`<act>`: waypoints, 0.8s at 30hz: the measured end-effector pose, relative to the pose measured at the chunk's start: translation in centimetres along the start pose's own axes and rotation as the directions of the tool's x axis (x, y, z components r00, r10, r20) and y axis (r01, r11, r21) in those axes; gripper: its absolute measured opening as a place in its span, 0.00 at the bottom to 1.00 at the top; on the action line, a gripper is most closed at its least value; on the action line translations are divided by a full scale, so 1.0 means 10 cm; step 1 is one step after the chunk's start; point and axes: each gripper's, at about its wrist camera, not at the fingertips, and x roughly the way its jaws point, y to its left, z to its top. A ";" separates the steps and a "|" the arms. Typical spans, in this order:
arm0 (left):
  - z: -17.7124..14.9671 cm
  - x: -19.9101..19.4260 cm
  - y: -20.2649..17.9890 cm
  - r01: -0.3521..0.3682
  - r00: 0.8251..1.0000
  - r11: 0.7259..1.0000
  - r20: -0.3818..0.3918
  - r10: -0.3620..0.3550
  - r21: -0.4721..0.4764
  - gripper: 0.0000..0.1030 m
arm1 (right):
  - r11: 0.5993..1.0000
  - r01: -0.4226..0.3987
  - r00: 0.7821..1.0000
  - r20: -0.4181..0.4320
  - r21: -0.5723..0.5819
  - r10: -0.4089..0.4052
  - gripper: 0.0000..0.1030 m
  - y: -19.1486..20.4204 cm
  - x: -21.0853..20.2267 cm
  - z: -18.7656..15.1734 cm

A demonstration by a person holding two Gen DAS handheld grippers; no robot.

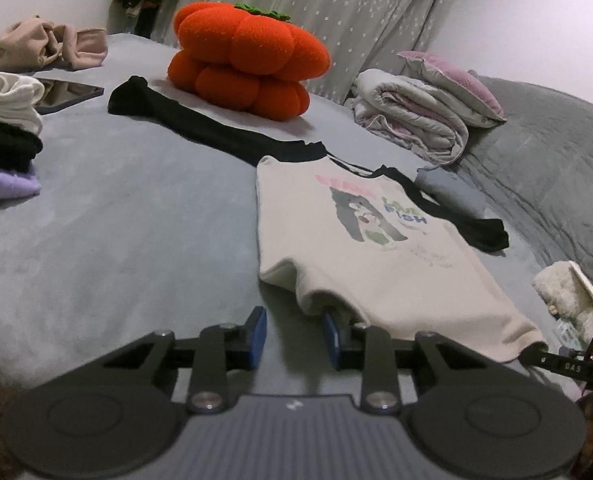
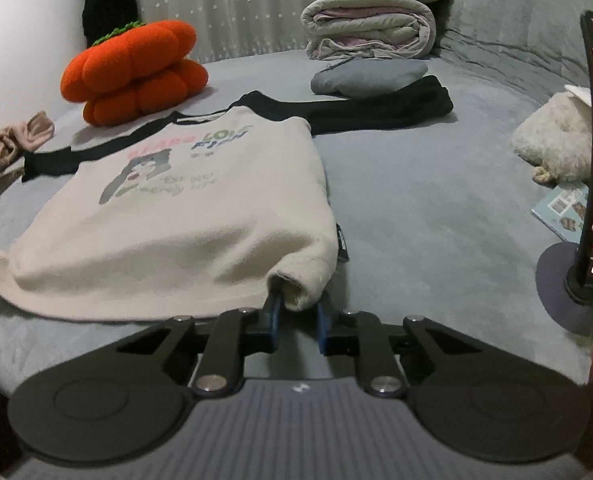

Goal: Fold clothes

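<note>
1. I see the cream raglan T-shirt [image 1: 360, 240] lying flat on the grey bed [image 1: 136, 220], black sleeves spread at 10 and 2 o'clock; its print reads "LOVE FISH".
2. My left gripper [image 1: 294, 334] is spread wide, one pad under the hem.
3. My right gripper [image 2: 297, 320] grasps the hem's other corner.
4. An orange pumpkin plush [image 1: 248, 60] sits at 12 o'clock beyond.
</note>
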 end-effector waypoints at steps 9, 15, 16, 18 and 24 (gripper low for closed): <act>-0.02 -0.04 -0.02 0.017 1.000 1.000 -0.001 -0.017 0.014 0.31 | 0.995 -0.040 0.999 0.016 0.090 0.039 0.17 -0.09 -0.07 0.03; -0.01 0.08 0.03 0.007 1.000 0.999 -0.020 -0.008 -0.032 0.31 | 0.993 -0.047 0.999 0.014 0.109 0.046 0.17 -0.10 -0.03 0.01; -0.02 0.12 0.04 0.002 0.999 0.999 -0.033 -0.004 -0.043 0.31 | 0.993 -0.049 0.999 0.011 0.111 0.049 0.17 -0.10 -0.01 0.01; -0.05 0.20 0.05 -0.014 0.999 0.998 -0.051 0.011 -0.059 0.22 | 0.993 -0.049 0.999 0.002 0.107 0.049 0.21 -0.08 0.05 -0.02; 0.07 0.04 -0.01 -0.086 0.996 0.996 -0.014 0.086 -0.025 0.04 | 0.999 0.012 1.000 0.017 0.038 -0.013 0.01 -0.03 0.00 0.01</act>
